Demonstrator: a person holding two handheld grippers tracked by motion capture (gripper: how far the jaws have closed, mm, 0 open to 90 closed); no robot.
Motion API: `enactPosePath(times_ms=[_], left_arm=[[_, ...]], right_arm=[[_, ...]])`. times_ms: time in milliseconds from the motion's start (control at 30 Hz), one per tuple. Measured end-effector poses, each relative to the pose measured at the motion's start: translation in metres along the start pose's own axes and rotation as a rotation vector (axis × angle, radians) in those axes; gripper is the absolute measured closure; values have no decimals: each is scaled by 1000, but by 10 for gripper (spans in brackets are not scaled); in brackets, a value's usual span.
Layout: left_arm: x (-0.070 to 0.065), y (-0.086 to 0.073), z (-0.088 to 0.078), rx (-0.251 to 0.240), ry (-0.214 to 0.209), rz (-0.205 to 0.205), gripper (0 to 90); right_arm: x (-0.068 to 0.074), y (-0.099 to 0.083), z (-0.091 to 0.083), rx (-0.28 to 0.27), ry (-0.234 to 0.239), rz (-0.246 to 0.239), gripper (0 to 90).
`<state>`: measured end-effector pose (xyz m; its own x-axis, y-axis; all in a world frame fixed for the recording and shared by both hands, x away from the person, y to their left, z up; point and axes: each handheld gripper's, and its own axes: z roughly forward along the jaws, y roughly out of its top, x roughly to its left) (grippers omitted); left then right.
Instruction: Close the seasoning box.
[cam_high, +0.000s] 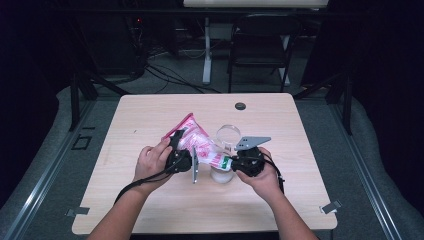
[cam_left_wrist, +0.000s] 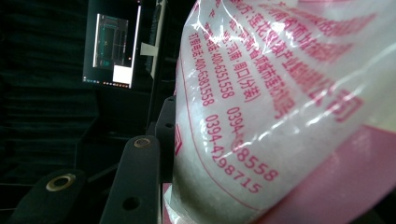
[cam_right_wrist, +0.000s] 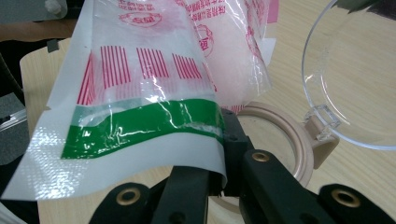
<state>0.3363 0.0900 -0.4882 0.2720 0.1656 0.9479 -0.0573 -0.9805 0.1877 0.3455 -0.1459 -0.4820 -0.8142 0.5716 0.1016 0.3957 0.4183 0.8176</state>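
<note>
Both grippers hold one plastic bag above a clear jar with its lid open.
High view: left gripper (cam_high: 176, 150) clamps the bag (cam_high: 192, 137); just beside the right gripper (cam_high: 235, 164) stands the jar (cam_high: 223, 172). Left gripper view: bag (cam_left_wrist: 280, 93) against its jaws. Right gripper view: right gripper (cam_right_wrist: 222, 186) pinches the bag's green-striped edge (cam_right_wrist: 140, 123); the hinged lid (cam_right_wrist: 355, 70) is beyond, to the right.

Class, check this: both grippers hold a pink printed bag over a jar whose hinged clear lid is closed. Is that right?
Not quite: the jar's clear lid is swung open, as the right gripper view shows. The left gripper and right gripper do hold the pink printed bag over it.
</note>
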Motion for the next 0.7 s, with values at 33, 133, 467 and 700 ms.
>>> enactPosePath(times_ms=[33, 133, 467, 700], left_arm=[[0, 0, 0, -1, 0, 1, 640], [1, 0, -1, -2, 2, 4, 640], [2, 1, -1, -3, 9, 9, 640], [2, 2, -1, -8, 12, 11, 640]], right_arm=[[0, 0, 0, -1, 1, 1, 900], [0, 0, 1, 1, 2, 2, 900], [-1, -1, 1, -2, 3, 5, 900], [-1, -1, 1, -4, -1, 8, 900]])
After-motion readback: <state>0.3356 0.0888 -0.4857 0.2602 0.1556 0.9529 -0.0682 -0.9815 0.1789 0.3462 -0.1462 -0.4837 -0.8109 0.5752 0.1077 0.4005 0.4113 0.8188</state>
